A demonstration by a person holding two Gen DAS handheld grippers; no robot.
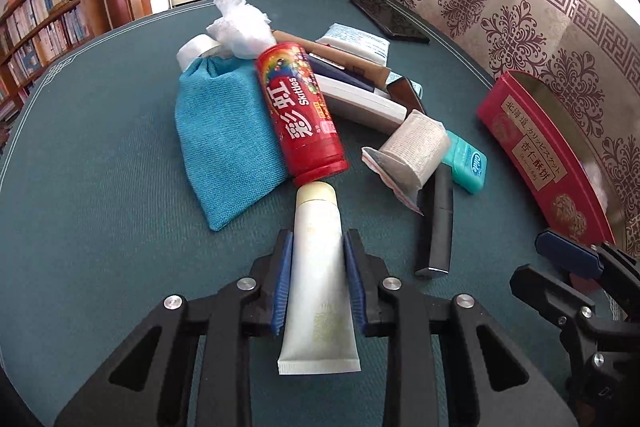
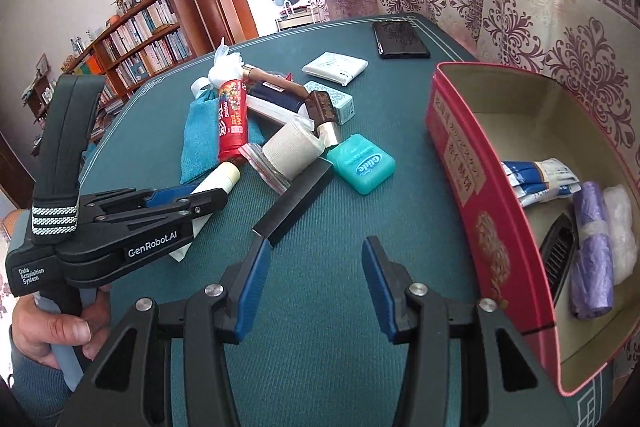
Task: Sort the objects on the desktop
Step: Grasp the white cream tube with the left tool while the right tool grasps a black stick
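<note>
The left tool (image 1: pixel 318 247) is gripping a white tube (image 1: pixel 317 279) by its body, its cap touching the base of the red Skittles can (image 1: pixel 300 111) lying against a blue pouch (image 1: pixel 224 135) on the tabletop (image 1: pixel 100 207). A bandage roll (image 1: pixel 416 151), black bar (image 1: pixel 436 223) and teal floss box (image 1: pixel 470 167) are crowding the right side. The right tool (image 2: pixel 316 287) is hanging open beside the red tin (image 2: pixel 480 203).

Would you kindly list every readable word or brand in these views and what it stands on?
"Skittles": red cylindrical candy tube.
"Glide": teal plastic floss box.
"GenRobot.AI" and "Data Acquisition System": black left tongs.
"北海道" and "杏仁酥饼": red rectangular biscuit tin.
Smaller print on the tin, tube and white packets is too small to read.
</note>
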